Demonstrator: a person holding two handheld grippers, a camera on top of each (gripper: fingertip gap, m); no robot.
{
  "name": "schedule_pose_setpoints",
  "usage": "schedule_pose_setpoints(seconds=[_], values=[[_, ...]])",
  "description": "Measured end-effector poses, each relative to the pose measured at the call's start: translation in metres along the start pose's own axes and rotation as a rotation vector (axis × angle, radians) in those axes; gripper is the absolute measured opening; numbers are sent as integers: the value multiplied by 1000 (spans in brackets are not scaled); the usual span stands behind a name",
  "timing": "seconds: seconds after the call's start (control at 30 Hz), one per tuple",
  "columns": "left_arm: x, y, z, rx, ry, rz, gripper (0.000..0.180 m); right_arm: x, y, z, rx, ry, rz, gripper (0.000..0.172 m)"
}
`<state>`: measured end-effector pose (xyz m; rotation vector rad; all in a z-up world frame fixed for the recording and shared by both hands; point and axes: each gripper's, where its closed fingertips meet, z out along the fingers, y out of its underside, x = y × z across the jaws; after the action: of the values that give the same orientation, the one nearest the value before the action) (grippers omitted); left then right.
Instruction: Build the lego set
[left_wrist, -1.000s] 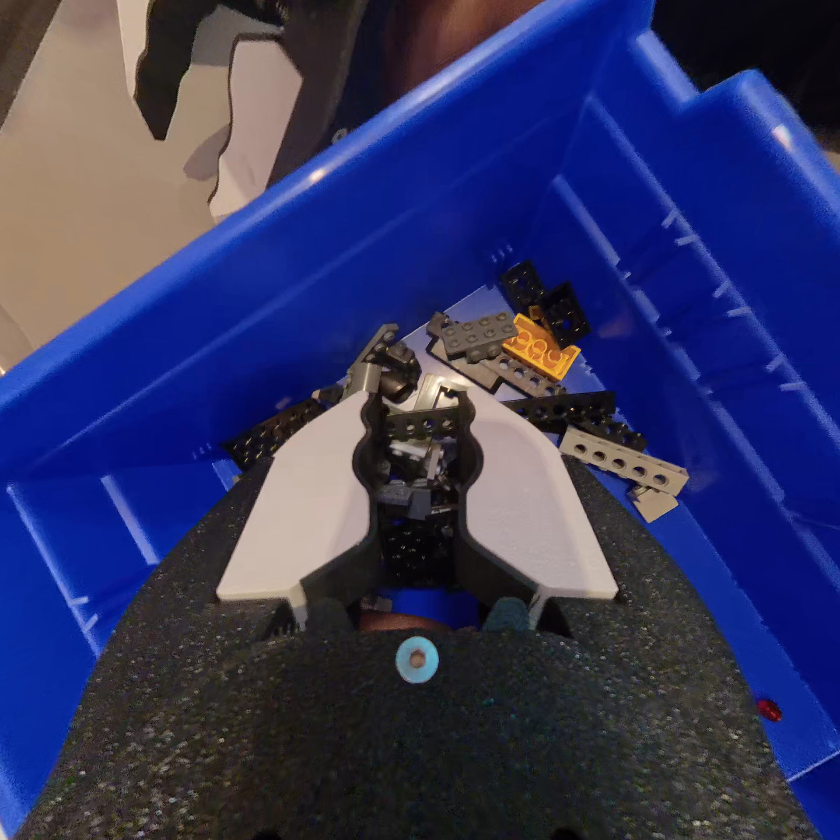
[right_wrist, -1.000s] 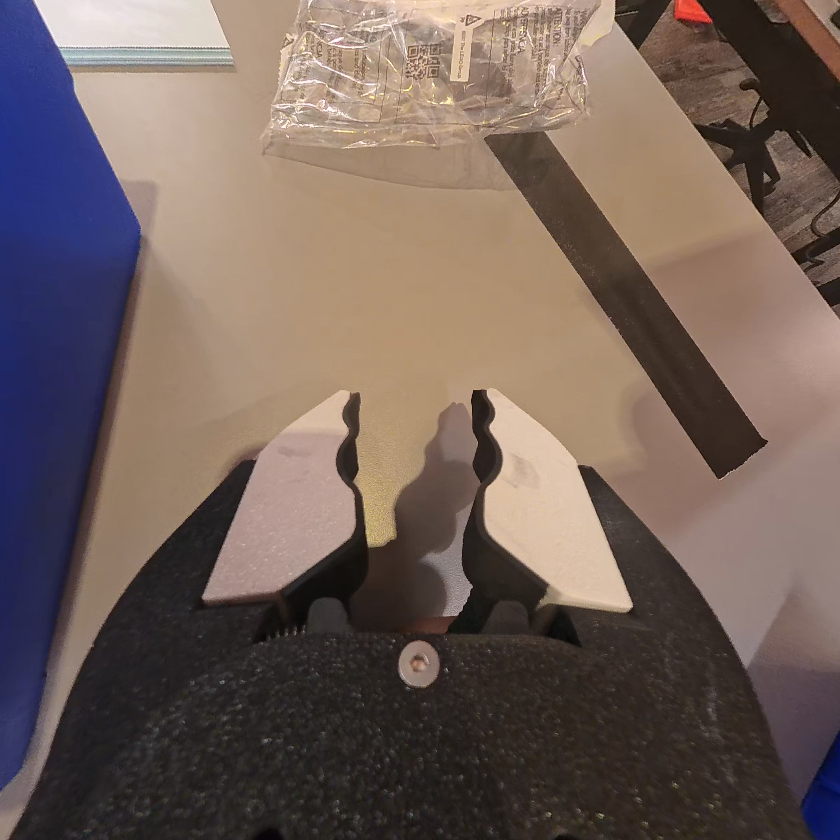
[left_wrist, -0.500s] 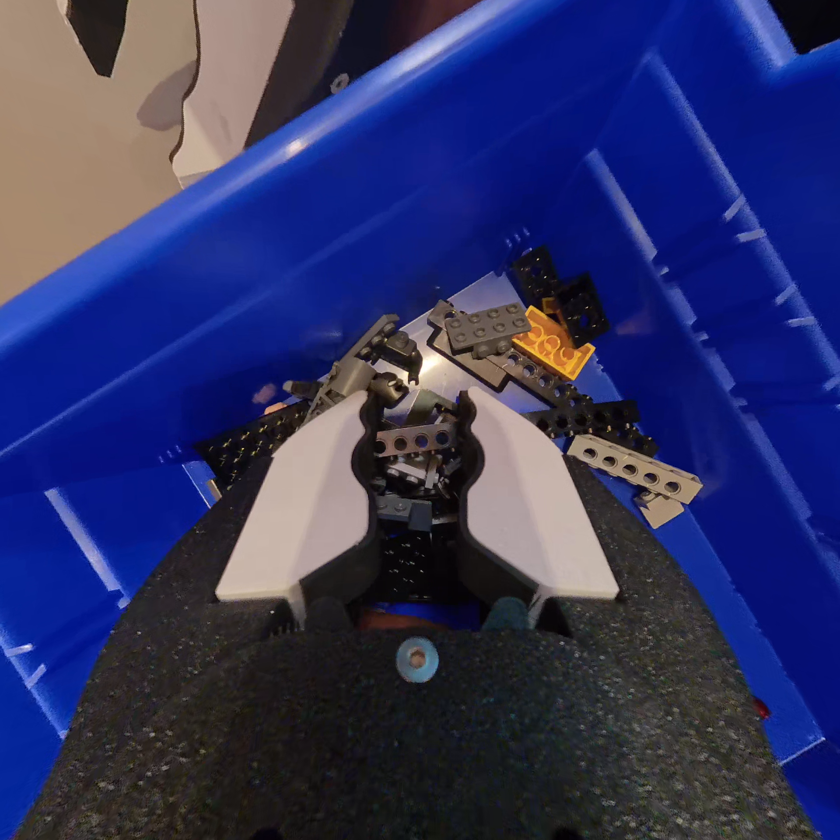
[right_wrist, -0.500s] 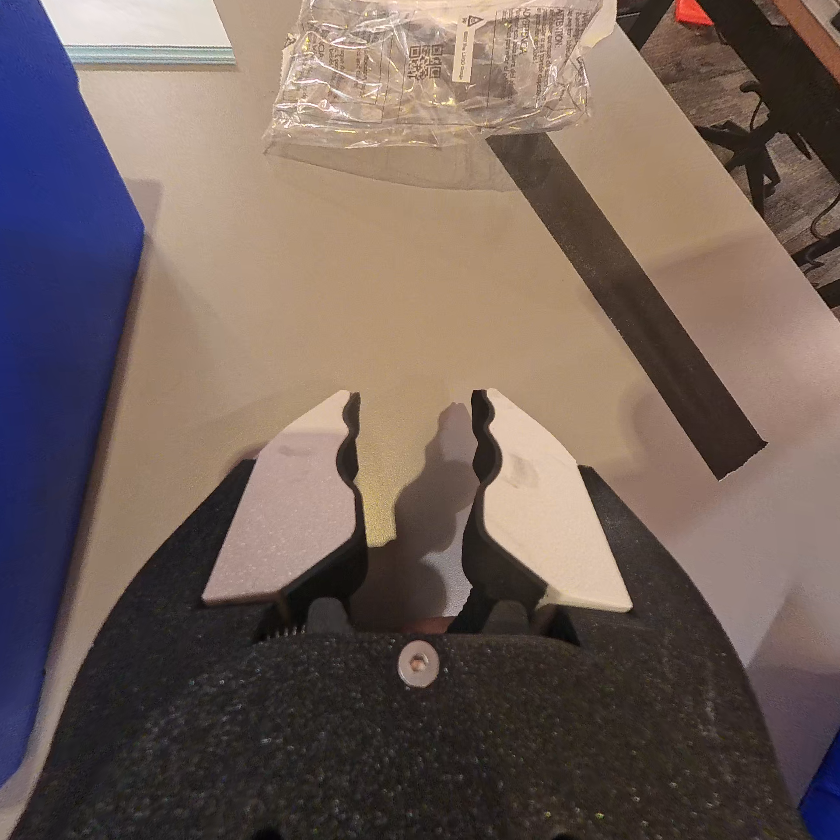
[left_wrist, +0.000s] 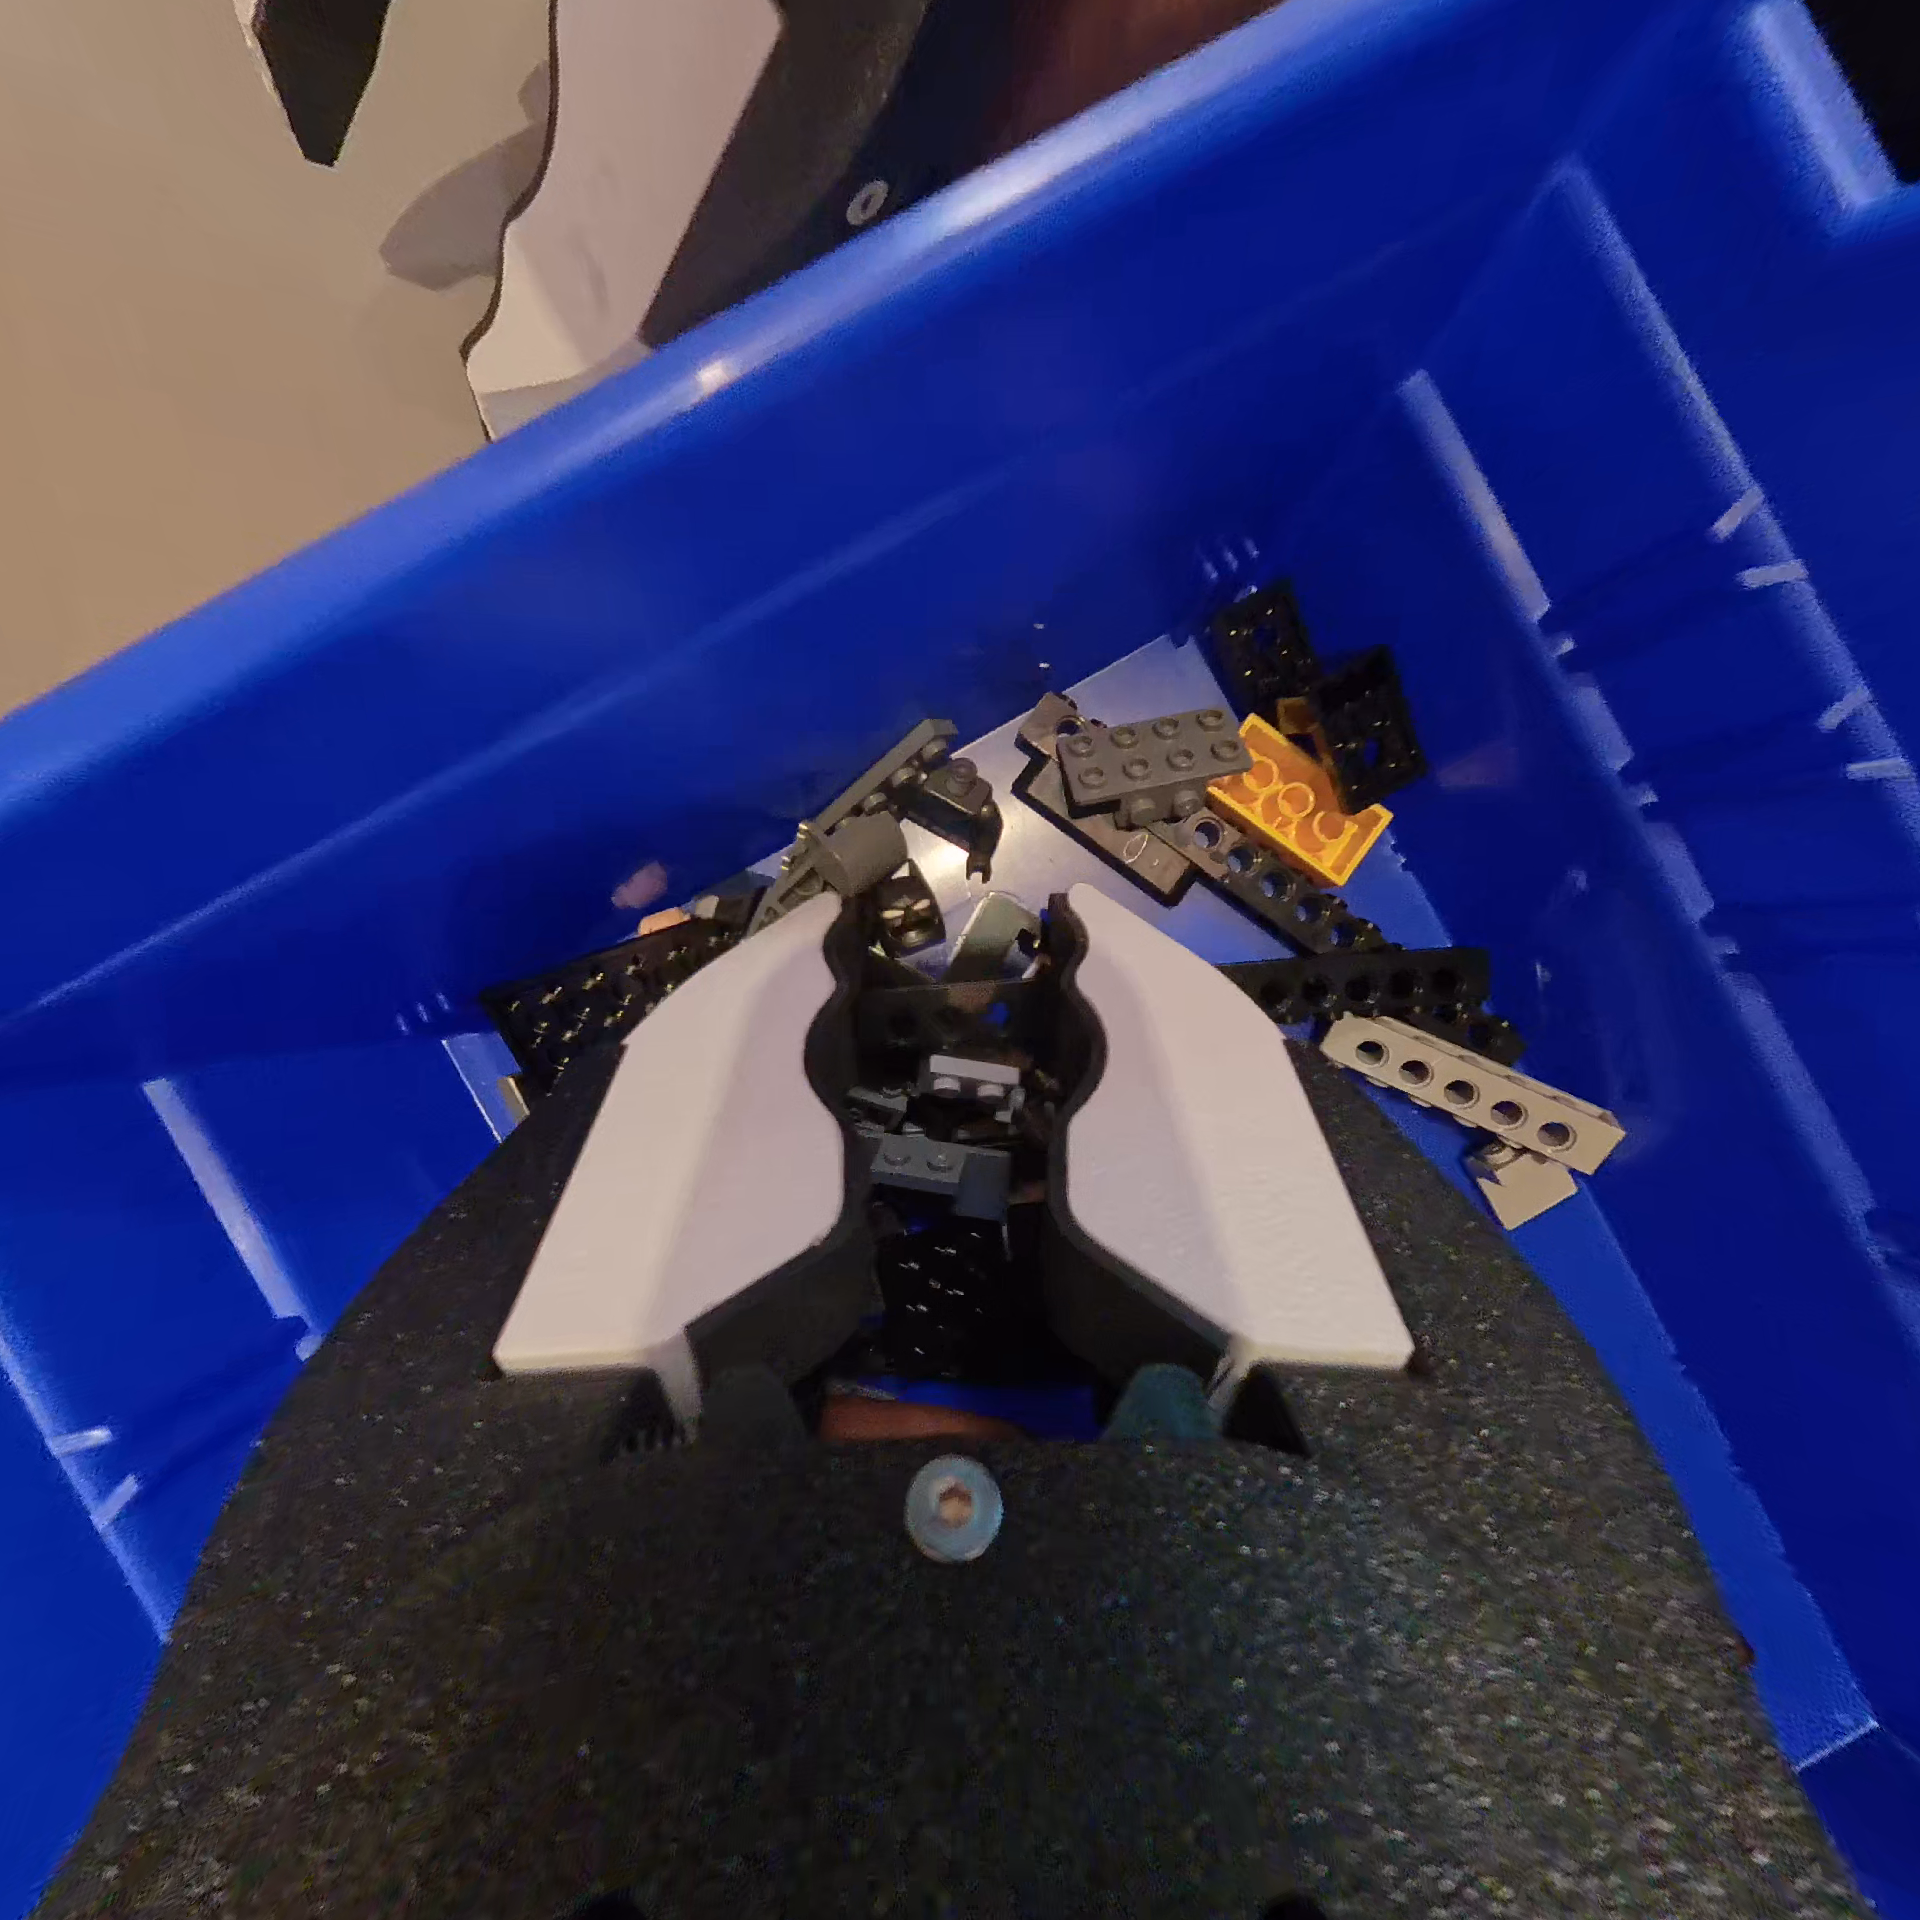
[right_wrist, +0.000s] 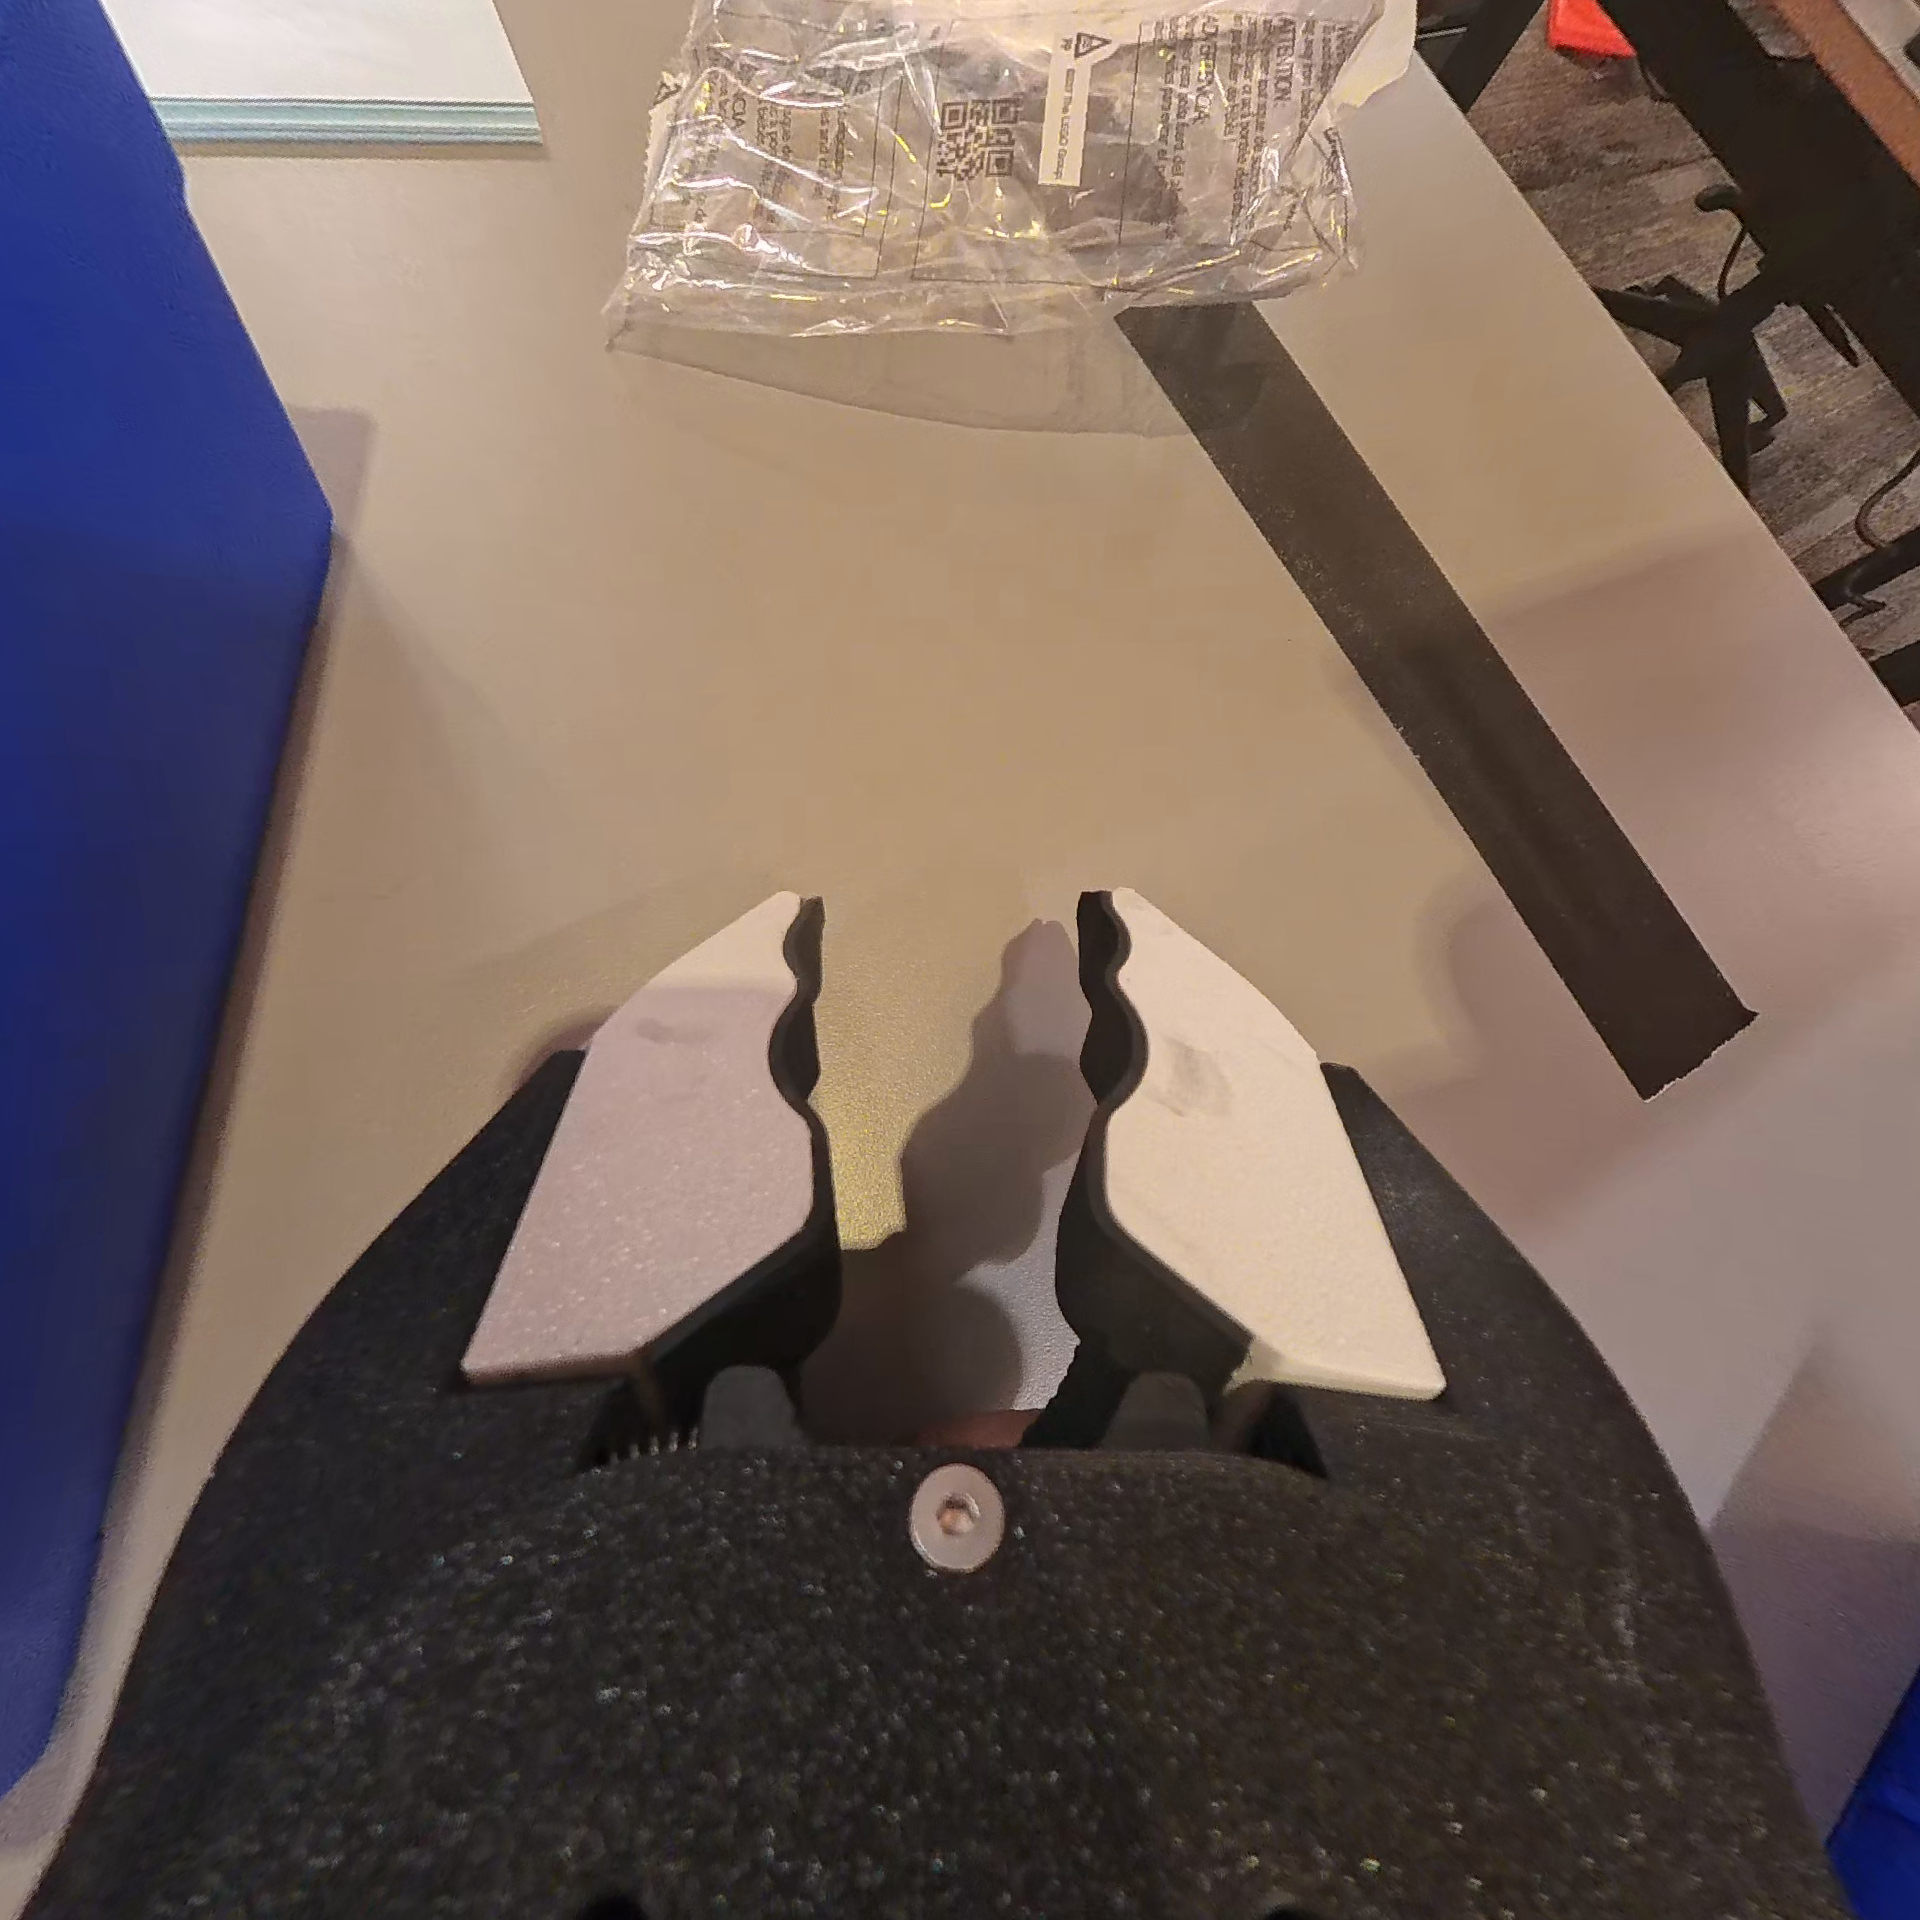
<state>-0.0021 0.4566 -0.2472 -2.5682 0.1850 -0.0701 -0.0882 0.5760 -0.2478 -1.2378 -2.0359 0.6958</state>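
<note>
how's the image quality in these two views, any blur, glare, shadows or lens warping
Left wrist view: dim and warm; the blue bin smears with motion blur at its edges, a pale glare patch lies on its floor, and the bricks stay fairly sharp. Right wrist view: sharper, evenly lit; the right gripper throws a soft shadow on the beige table, the clear plastic bag glints, and the wide lens bends edges.

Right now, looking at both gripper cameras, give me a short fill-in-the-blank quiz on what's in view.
1. The left gripper reaches into a ____ bin of toy bricks.
2. The one brightly coloured brick in it is ____.
3. The right gripper is over the bare table with its jaws ____.
4. Ahead of it lies a clear plastic ____.

Missing words: blue; orange; open; bag
</note>
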Motion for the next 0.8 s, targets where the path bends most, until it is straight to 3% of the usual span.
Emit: schedule_pose_setpoints(seconds=[0.8], values=[[-7,-4,-4,10,-48,4,31,-1,0,0,-2,-5,-1,48]])
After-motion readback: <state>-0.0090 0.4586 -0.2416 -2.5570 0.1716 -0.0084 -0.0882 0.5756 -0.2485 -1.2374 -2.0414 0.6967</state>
